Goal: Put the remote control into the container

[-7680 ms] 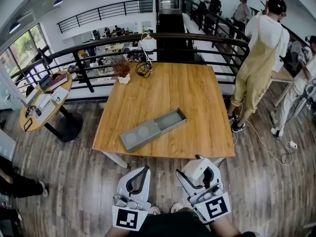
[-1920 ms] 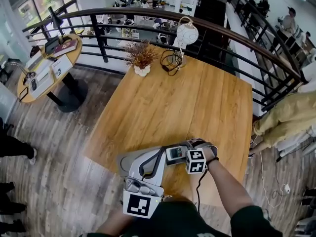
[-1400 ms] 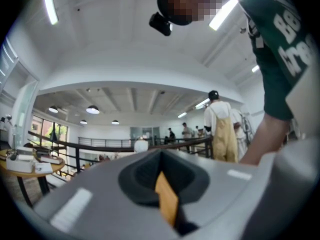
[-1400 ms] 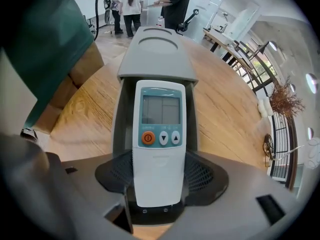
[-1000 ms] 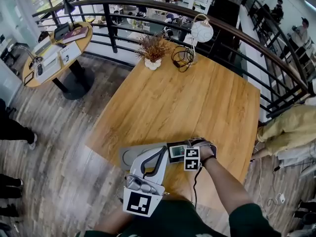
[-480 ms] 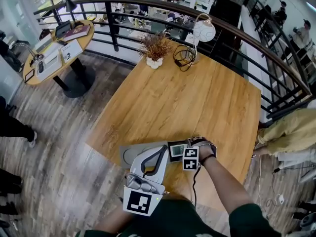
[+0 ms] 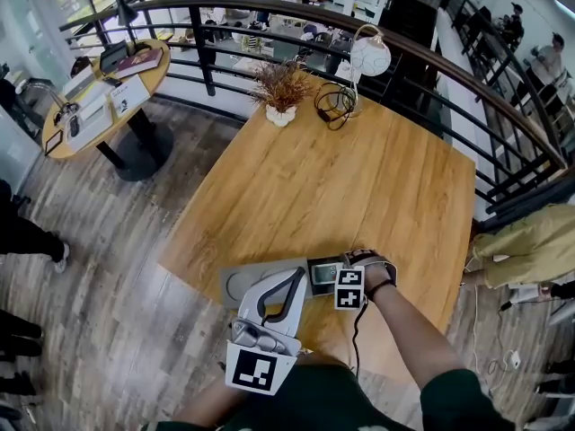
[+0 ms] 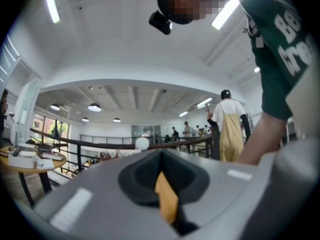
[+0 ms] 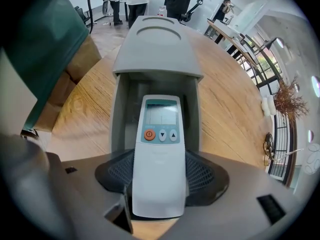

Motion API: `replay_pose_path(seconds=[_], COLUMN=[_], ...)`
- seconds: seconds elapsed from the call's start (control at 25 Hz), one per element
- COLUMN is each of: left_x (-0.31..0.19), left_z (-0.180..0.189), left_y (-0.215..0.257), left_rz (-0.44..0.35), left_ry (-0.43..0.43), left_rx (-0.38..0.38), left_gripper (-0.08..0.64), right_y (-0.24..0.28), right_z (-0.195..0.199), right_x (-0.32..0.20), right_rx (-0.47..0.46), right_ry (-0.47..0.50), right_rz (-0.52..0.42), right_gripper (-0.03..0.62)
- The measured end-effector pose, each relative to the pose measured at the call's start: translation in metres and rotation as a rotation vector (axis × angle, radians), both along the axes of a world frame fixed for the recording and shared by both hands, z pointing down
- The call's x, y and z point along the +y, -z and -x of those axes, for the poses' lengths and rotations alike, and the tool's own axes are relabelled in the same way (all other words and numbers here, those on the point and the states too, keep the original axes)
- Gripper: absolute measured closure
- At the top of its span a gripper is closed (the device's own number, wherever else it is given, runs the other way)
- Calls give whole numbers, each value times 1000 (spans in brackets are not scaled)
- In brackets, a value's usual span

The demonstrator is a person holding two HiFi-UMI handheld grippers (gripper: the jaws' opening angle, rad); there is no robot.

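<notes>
A white remote control (image 9: 159,154) with a small screen and an orange button is clamped between the jaws of my right gripper (image 9: 159,184). It points lengthwise into the open compartment of the grey container (image 9: 120,109), just above its floor. In the head view the right gripper (image 7: 316,277) reaches leftward with the remote control (image 7: 325,272) at the right end of the container (image 7: 235,285), near the table's front edge. My left gripper (image 7: 286,281) hovers over the container's closed half, jaws together and nothing in them. The left gripper (image 8: 162,156) view shows only ceiling and room.
The wooden table (image 7: 341,187) carries a dried plant in a white pot (image 7: 281,92), a coiled black cable (image 7: 334,101) and a white globe lamp (image 7: 369,58) at its far edge. A black railing (image 7: 269,25) runs behind. A person in yellow (image 7: 530,250) stands at the right.
Since the earliest frame I have come up to the table, and the right gripper now holds the remote at the container. Over the last second both grippers have barely moved.
</notes>
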State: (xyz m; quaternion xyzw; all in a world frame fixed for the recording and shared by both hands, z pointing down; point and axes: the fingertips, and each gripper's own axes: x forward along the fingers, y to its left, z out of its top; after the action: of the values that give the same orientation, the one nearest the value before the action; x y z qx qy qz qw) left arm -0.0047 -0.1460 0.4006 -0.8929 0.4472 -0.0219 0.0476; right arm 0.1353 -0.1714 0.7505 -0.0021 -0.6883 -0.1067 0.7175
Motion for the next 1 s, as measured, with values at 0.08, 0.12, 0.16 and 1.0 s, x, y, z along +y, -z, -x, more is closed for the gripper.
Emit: replay_pose_path(seconds=[0.08,0.12,0.16,1.0], left_x=[1,1,1,7], left_z=[-1,-2,-1,1], left_y=[0,0,1,9], left_rz=[-1,-1,-1,-20], left_ry=[-5,-7,-10,-34], left_rx=[1,1,3,-3], left_gripper=[568,568,568,568], right_y=[0,1,1,26], right_z=[0,0,0,2], right_x=[1,1,1,1], right_rx=[-3,-3,-2,-64], right_ry=[-7,-11,-14,-84], right_rz=[5,7,9,-20], right_gripper=[290,290,290,287])
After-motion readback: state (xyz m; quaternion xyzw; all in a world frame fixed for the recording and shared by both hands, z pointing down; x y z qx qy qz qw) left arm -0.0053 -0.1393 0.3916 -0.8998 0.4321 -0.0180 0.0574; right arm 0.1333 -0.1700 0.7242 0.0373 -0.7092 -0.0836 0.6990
